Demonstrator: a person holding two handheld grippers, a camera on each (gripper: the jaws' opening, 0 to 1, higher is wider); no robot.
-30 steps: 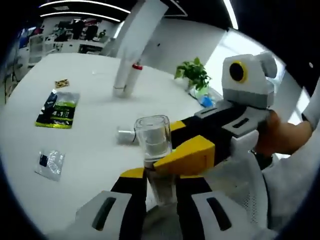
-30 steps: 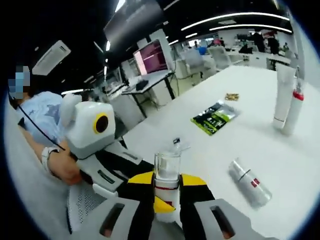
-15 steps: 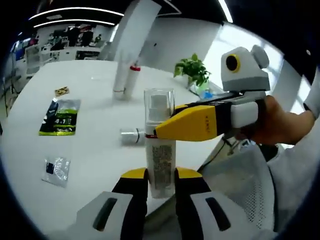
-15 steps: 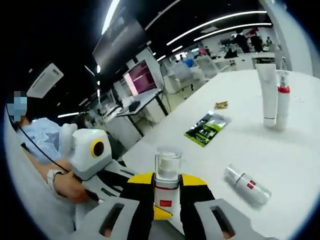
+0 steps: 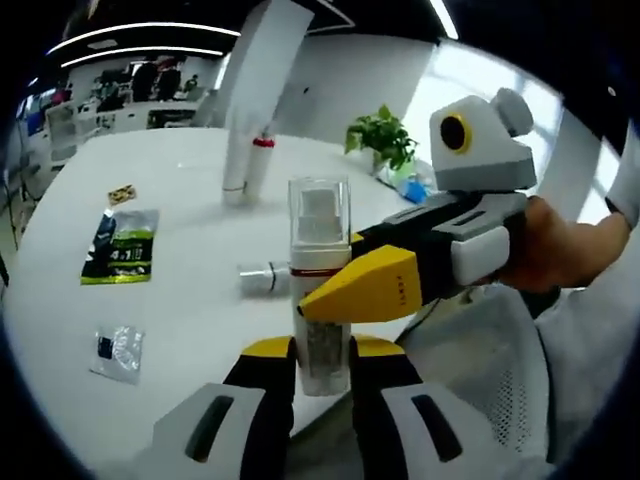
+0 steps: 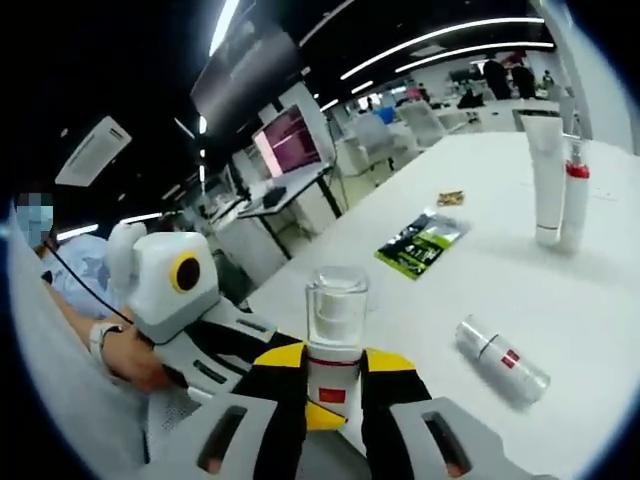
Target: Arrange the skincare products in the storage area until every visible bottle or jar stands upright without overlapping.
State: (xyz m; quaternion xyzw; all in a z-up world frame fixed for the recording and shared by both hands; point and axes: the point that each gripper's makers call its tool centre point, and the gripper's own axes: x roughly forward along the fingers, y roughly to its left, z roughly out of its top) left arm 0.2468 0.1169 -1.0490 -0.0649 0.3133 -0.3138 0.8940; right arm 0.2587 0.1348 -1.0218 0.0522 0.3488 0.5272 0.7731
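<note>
I work left to right across the white table (image 5: 190,180). A clear packet (image 5: 118,352) lies at the near left, a green sachet (image 5: 118,246) beyond it, and a small wrapped sweet (image 5: 121,193) farther back. At the far side a white tube (image 5: 236,160) and a red-capped bottle (image 5: 257,165) stand upright, just beside each other. A small bottle (image 5: 262,277) lies on its side in mid-table; in the right gripper view it is the bottle (image 6: 502,359) with a red label, flat and well apart from the standing pair.

In the centre I hold the pump bottle (image 5: 320,290) upright above the near edge of the table, off the surface. My left gripper (image 5: 322,362) has its jaws closed on the lower body. My right gripper (image 5: 345,300) reaches in from the right, and its yellow jaws clamp the same bottle near the red band below the clear cap; the right gripper view shows the right gripper (image 6: 333,385) closed on that bottle (image 6: 334,345). A potted plant (image 5: 385,145) sits at the far right.

I judge the step in hand to be carrying this bottle to a standing place. Next I should set it down upright on a bare part of the table, clear of the others, let go with both grippers, then stand the fallen bottle up.
</note>
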